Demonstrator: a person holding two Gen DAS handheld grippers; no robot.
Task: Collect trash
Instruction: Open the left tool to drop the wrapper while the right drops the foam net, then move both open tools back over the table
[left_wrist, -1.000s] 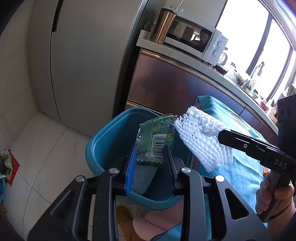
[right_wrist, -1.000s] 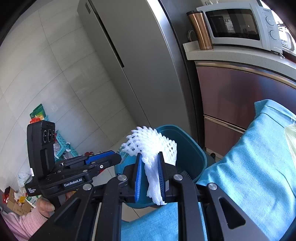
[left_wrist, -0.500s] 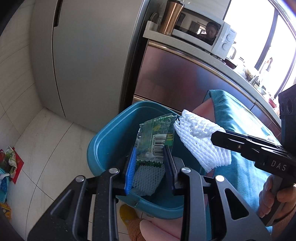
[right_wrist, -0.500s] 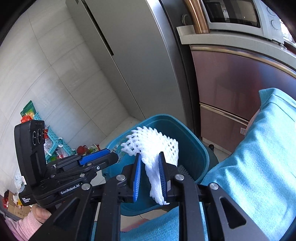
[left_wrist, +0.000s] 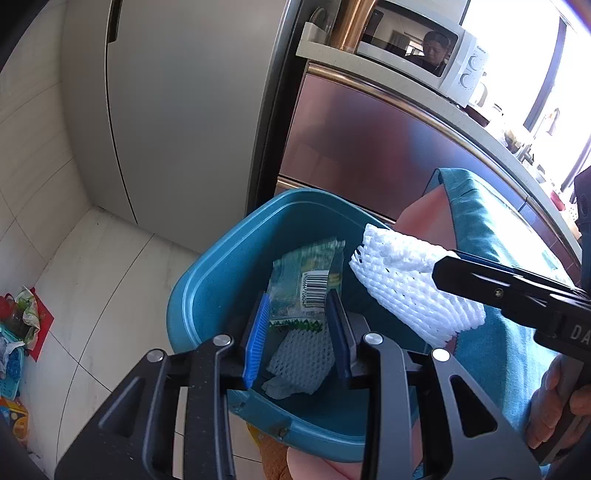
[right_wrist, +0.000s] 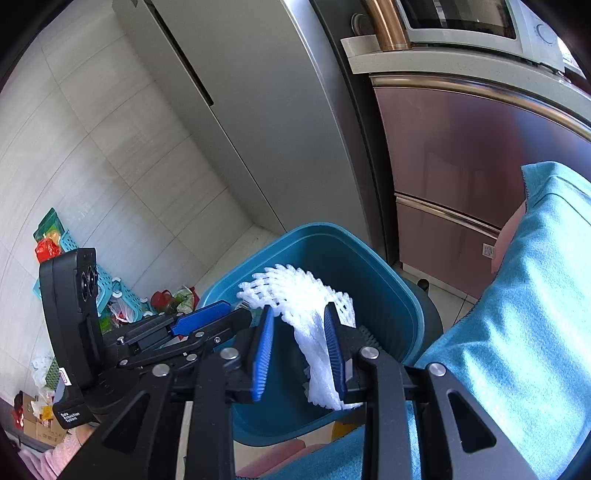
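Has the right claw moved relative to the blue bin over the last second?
Yes. In the right wrist view the right claw has come forward and down toward the blue bin, which now looms larger. Its jaws are opening, white foam net between them.

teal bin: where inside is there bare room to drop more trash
Bare: inside the teal plastic bin, the far left side toward the grey fridge. Crowded: its near side, where a white foam net piece lies under the held green plastic wrapper.

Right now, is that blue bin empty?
Not empty. A white foam net lies at the bottom of the blue bin.
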